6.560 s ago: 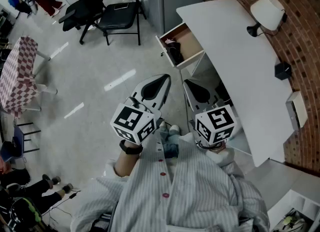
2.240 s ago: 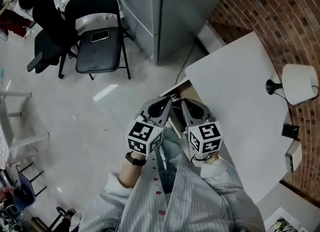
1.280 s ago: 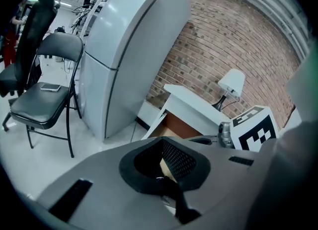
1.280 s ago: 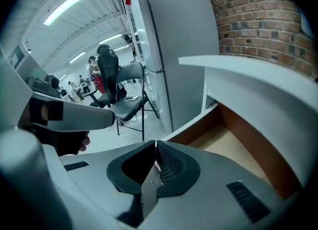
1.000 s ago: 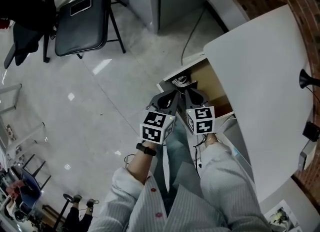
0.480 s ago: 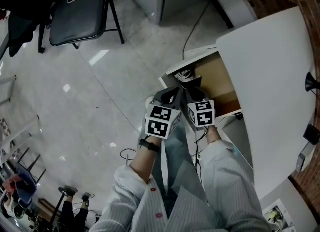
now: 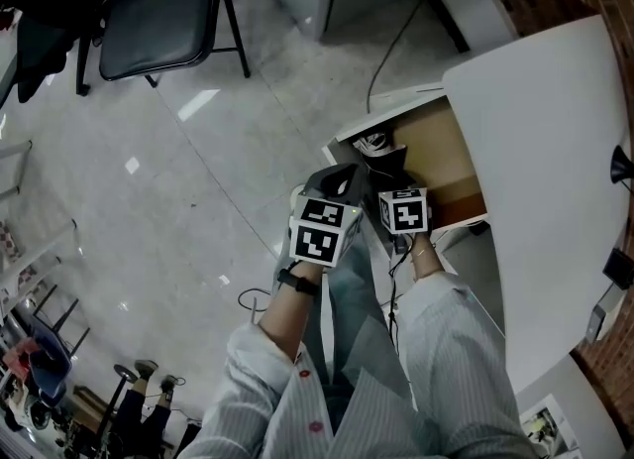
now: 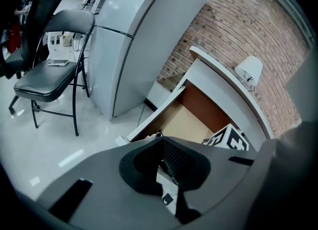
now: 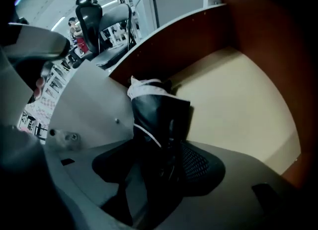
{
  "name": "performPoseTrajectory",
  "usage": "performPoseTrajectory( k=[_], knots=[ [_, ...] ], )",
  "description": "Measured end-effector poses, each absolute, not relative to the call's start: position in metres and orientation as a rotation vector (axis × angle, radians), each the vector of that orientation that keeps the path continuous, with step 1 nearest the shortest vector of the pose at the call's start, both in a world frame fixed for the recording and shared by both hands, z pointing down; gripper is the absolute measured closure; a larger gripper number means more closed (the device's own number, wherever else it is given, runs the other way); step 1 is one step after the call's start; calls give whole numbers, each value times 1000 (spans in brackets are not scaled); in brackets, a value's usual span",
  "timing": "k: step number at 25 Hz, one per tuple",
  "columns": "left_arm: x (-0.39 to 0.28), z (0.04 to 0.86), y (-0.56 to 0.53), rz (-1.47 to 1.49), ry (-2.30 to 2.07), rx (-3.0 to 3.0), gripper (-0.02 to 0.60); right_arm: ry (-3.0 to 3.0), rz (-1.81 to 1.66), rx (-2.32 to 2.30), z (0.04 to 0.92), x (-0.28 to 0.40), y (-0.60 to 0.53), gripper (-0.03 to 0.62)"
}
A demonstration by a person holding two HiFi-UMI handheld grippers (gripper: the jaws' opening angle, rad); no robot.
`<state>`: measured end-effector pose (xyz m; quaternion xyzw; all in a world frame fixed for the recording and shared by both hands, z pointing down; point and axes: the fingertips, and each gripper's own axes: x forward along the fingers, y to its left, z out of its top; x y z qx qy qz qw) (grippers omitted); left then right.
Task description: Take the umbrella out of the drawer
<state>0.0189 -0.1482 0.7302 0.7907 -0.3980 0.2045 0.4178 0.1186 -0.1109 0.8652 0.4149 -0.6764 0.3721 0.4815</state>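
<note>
Right gripper (image 9: 157, 168) is down inside the open drawer (image 9: 238, 100) now, pointing steeply into it, and its jaws are opening wide with the umbrella (image 9: 160, 115) standing between them, not clamped on it. The umbrella is a black folded one with a white strap at its top, lying at the front corner of the drawer, against the front panel, with the bare pale drawer floor stretching away behind it. From the head view the drawer (image 7: 441, 145) sticks out from under the white table (image 7: 545, 120), and the left gripper (image 7: 337, 179) hangs just outside the drawer's front edge, beside the right gripper (image 7: 388, 165). The left gripper's jaws are together with nothing in them, aimed at the drawer front. Beyond the drawer, a black folding chair (image 8: 49, 75) stands on the floor
</note>
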Motion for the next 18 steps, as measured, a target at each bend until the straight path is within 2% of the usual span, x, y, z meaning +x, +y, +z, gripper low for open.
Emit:
performPoseTrajectory(
  k=[9,10,11,18],
  knots=[
    [6,730,-151,511,-1017,1968,572,-1569,905,984,883,128,-102,319],
    [6,730,-151,515,-1017,1970,572,-1565,896,967,884,127,-102,363],
    [5,729,-151,517,-1017,1975,572,-1558,887,952,885,127,-101,376],
    [4,728,-151,504,-1025,1968,572,-1523,880,907,883,127,-98,404]
  ],
)
